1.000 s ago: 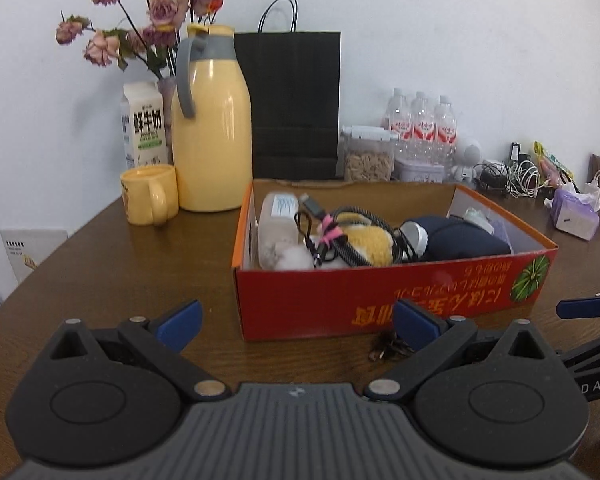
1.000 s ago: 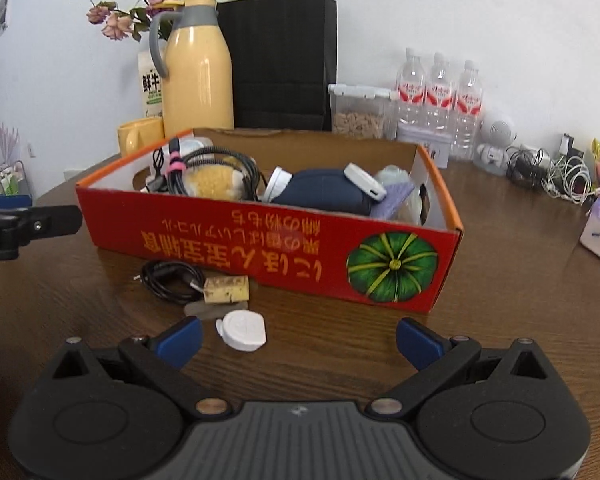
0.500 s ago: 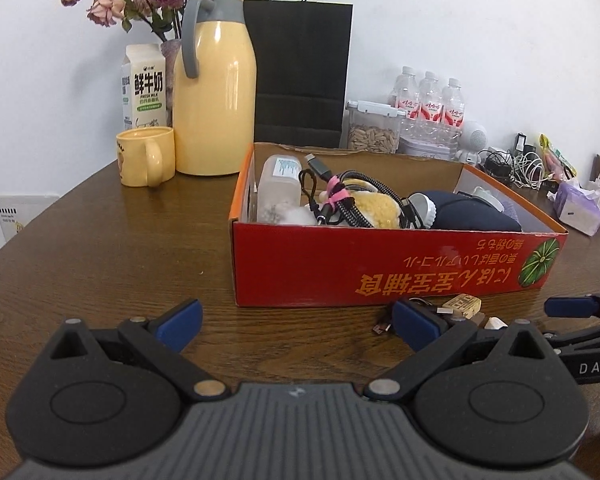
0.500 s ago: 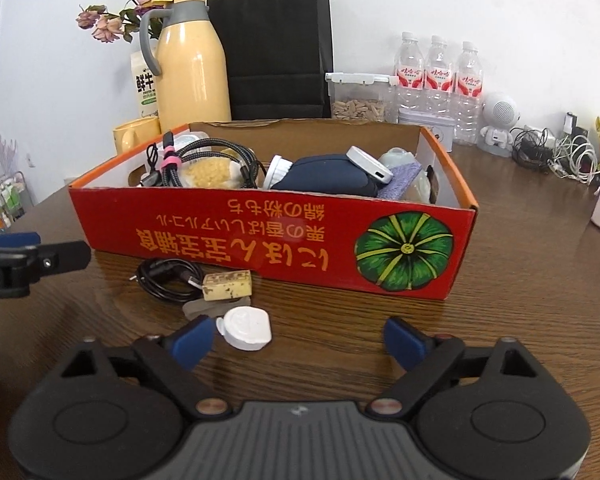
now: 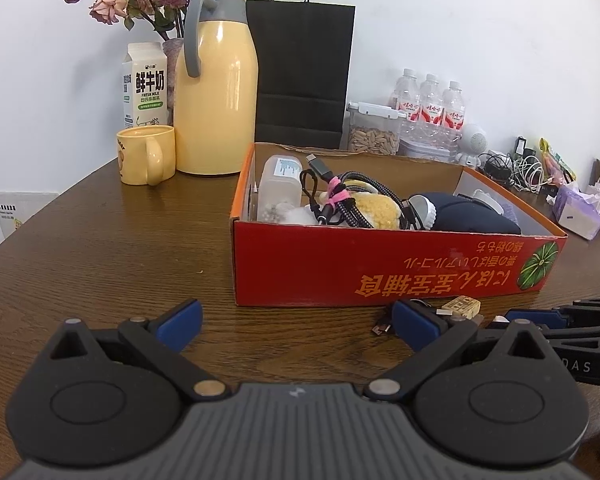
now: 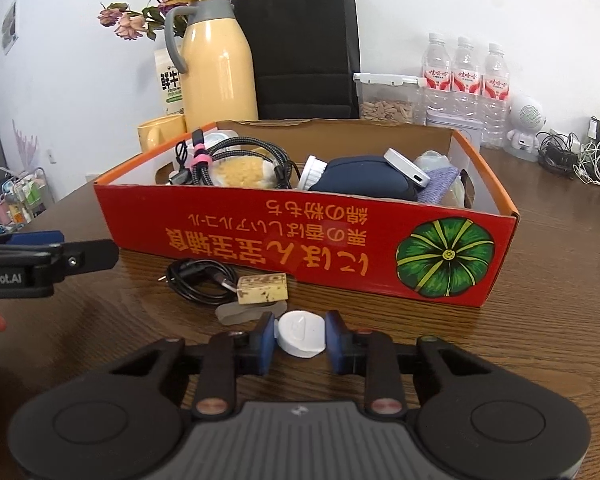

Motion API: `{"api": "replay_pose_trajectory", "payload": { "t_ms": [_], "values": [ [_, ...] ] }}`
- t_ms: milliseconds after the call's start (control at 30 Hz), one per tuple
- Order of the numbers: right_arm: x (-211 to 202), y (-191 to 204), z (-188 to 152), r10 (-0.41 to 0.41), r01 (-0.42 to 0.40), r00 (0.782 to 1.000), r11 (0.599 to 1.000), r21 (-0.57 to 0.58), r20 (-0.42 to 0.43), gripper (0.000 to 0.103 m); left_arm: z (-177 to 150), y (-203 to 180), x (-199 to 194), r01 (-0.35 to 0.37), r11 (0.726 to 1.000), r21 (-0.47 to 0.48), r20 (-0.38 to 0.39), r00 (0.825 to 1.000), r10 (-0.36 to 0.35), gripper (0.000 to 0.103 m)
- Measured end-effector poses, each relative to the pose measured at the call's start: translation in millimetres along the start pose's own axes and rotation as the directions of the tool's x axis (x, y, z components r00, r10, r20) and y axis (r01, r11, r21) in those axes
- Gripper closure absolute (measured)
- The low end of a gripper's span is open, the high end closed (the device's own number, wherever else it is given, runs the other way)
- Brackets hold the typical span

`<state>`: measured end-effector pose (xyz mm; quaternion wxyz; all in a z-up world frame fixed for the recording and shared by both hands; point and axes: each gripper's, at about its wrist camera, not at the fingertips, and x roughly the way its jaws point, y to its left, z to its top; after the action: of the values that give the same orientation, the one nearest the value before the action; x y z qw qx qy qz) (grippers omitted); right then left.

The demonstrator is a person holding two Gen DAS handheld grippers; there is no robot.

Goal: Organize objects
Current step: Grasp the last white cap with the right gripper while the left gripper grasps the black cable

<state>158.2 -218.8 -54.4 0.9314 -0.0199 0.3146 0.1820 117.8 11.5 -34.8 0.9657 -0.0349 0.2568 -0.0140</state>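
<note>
The wooden table [image 6: 540,280] spread beneath both tongs. Ahead of them stood the red cardboard box [image 6: 300,236], its long printed side facing the fingers, holding a braided cable bundle [image 6: 236,152], a yellow sponge-like lump [image 6: 240,170], a navy pouch [image 6: 360,178] and a clear plastic container [image 5: 280,184]. Beyond the box, against the wall, were a black paper bag [image 5: 304,72], a yellow thermos jug [image 5: 216,100], a milk carton [image 5: 146,84], a yellow mug [image 5: 146,154], a seed jar [image 5: 374,130] and three water bottles [image 6: 466,76].

The left gripper [image 5: 296,320] was spread wide over bare wood, holding nothing; the box's left corner lay just ahead of it, and the right tongs reached in beside its right finger. The right gripper [image 6: 300,338] was drawn narrow — its blue pads [image 6: 266,342] pressed on either side of a small white cap [image 6: 300,332] that sat on the table in front of the box. Just past the cap lay a translucent strip [image 6: 240,314], then a small tan block [image 6: 262,289] touching a coiled black cable [image 6: 198,282] — all close beside the box's front wall.
</note>
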Motion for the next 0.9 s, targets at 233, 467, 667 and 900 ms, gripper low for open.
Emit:
{"api": "replay_pose_trajectory", "payload": {
  "t_ms": [233,467,667,900],
  "values": [
    [-1.8,-0.4,-0.8,0.004,-0.004,1.0,1.0,0.002,0.008,0.077,-0.6,-0.6,1.3,-0.011,1.0,0.0,-0.003,1.0,0.011,0.0],
    [-8.5,-1.9,-2.2,-0.013,0.013,0.998,1.0,0.013,0.055,0.077,-0.6,-1.9,2.2,-0.023,1.0,0.007,-0.004,1.0,0.023,0.0],
    [-14.2,-4.4,-1.8,-0.051,0.049,0.994,0.998,0.024,0.093,0.077,2.4,-6.3,3.7,-0.025,1.0,0.003,-0.009,1.0,0.025,0.0],
    [-19.7,-9.8,-2.4,-0.099,0.094,0.987,0.994,0.047,0.124,0.077,7.2,-27.5,9.5,-0.001,1.0,0.021,-0.036,0.999,0.002,0.0]
  ]
}}
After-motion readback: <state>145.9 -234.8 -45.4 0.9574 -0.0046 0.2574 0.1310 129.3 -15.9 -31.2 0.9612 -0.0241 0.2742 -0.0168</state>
